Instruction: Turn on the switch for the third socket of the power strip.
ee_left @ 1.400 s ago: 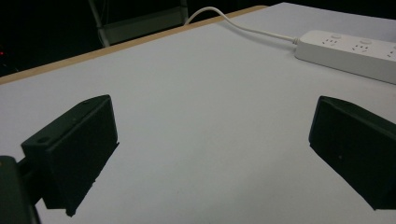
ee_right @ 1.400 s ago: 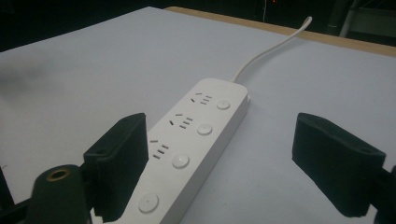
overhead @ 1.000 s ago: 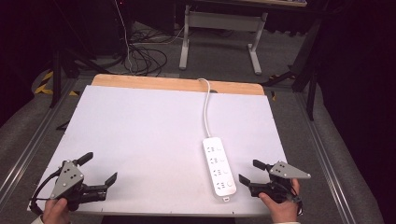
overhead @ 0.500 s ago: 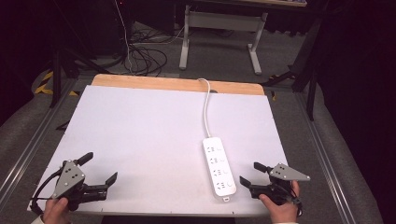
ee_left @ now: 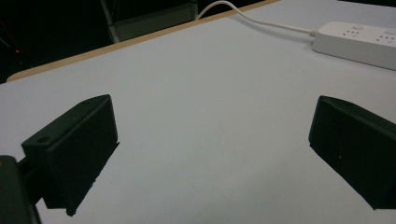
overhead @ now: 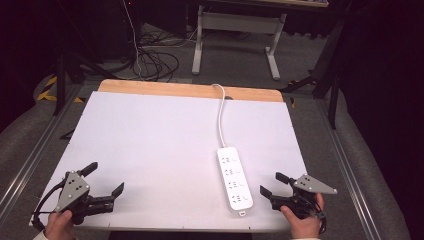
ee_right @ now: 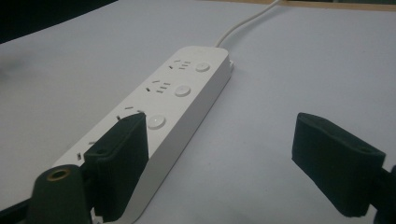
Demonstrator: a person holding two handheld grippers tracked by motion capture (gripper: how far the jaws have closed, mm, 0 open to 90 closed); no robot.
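A white sheet (overhead: 165,145) covers the table, leaving a strip of bare wood (overhead: 190,90) along the far edge. Grey carpet (overhead: 30,125) flanks the table, and metal rails (overhead: 352,175) run along both sides. Beyond it the room is dark, with a tangle of black cables (overhead: 155,57) on the floor and the grey legs of a desk frame (overhead: 235,30).

A white power strip (overhead: 234,179) lies flat on the sheet's near right part, its white cord (overhead: 220,117) running over the far edge. 4 socket groups with round buttons show in the high view.

The left gripper (overhead: 105,181) rests near the sheet's front left corner, jaws spread wide and empty. The right gripper (overhead: 274,183) sits just right of the strip's near end, jaws likewise spread, holding nothing.

In the right gripper view, one jaw hides the strip's nearest sockets. The cord's far end is out of sight.
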